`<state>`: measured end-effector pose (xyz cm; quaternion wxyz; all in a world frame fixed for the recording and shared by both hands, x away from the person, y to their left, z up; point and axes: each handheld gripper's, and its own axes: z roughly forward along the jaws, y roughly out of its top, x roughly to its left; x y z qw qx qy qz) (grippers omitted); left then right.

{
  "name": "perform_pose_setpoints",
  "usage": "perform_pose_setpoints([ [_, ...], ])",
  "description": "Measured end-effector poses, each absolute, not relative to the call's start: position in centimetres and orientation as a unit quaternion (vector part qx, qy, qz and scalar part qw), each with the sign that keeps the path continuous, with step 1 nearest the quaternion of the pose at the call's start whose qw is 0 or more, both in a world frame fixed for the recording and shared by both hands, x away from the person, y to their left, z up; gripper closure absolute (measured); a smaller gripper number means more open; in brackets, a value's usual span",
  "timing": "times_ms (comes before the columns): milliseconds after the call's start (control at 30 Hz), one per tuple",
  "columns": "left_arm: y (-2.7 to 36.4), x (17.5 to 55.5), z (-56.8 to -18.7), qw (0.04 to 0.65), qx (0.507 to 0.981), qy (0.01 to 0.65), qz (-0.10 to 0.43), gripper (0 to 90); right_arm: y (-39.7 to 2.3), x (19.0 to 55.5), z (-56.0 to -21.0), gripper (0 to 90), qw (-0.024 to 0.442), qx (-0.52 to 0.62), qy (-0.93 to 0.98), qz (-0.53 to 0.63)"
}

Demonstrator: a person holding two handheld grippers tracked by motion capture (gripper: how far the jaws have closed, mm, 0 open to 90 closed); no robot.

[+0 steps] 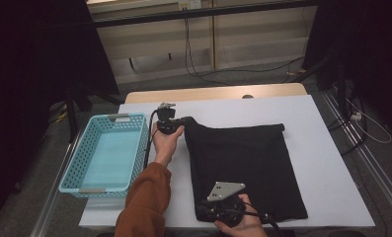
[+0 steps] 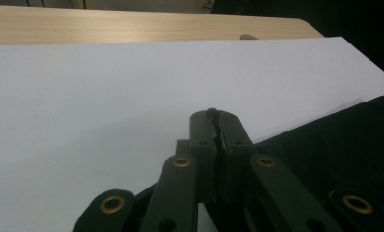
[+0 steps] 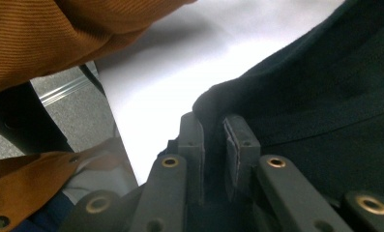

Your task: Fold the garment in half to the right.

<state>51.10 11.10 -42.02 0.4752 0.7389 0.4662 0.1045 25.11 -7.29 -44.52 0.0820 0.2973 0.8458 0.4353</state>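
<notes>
From the empty light-blue plastic lattice basket (image 1: 104, 153) at left, your left gripper (image 1: 168, 120) pinches the far-left corner of the flat black cloth garment (image 1: 245, 168) mid-table, right gripper (image 1: 222, 207) pinching its near-left corner (soft, light, floppy fabric, so grip corners/edges, not the middle).

A lab-like recording room: black curtains (image 1: 30, 74), loose cables (image 1: 198, 69), and a covered table (image 1: 327, 163).

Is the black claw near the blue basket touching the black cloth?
Touching. In the left gripper view, the left gripper has its jaws shut with a thin edge of the black fabric cloth pinched between them at the tips.
</notes>
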Motion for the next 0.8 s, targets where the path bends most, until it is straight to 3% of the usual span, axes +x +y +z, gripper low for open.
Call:
perform_pose_setpoints([
  [800,12.2,51.1,-39.0,0.498,0.723,0.465,0.113,86.3,-7.5,25.7,-41.9,81.8,0.085,0.263,0.833,0.479],
])
